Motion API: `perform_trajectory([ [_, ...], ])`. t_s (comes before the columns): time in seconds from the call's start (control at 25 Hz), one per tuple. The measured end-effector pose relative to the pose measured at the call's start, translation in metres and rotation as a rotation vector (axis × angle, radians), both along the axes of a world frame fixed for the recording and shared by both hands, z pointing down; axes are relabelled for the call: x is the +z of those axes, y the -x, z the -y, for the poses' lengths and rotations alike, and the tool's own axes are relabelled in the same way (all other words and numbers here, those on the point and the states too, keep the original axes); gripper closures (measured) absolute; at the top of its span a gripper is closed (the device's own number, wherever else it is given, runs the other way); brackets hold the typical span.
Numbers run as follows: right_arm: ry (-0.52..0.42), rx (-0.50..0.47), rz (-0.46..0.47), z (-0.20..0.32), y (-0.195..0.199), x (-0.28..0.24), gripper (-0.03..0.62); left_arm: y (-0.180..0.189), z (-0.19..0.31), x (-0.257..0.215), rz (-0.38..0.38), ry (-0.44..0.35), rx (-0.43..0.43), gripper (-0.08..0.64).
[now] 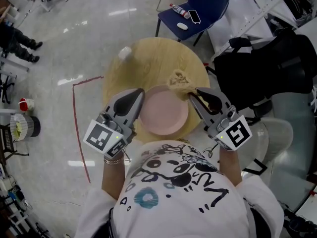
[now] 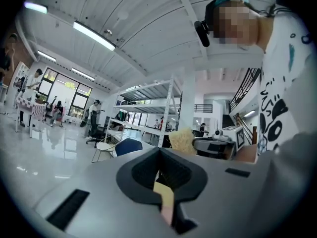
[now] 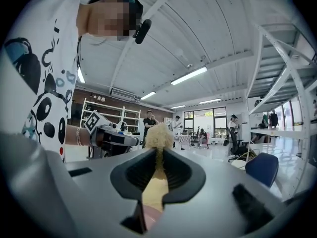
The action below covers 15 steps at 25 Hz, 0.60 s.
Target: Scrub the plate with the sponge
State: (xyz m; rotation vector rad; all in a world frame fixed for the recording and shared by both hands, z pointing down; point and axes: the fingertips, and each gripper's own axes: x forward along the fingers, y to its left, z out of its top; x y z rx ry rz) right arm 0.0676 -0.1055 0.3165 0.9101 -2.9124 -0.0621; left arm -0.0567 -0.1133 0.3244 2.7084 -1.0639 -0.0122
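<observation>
Head view: I count one pink plate (image 1: 163, 114) on one round worktop (image 1: 148, 58), lying between two tools. The left hand-held gripper (image 1: 140, 94) is at its rim.

Left gripper view: jaws clenched, nothing pinched.

Right gripper view: the right hand-held gripper (image 3: 158, 155) is grasping the one sponge (image 3: 159, 134) by its lower end.

Risks: the unheld plate could skate under scrubbing, and the sponge could pull free.

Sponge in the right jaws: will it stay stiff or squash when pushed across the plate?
Probably soft: the sponge looks fluffy and ragged, pinched thin between the right gripper's jaws. Likely light: it stands up beyond them unsagging. Expect squashing against the plate.
</observation>
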Motion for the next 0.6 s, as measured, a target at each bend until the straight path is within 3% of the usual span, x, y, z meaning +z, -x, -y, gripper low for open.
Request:
perform_trajectory([
  [0.6, -0.015, 0.018, -0.001, 0.0027, -0.0062, -0.0010, 0.540, -0.0064, -0.0045, 0.0025, -0.001, 0.006, 0.019, 0.545],
])
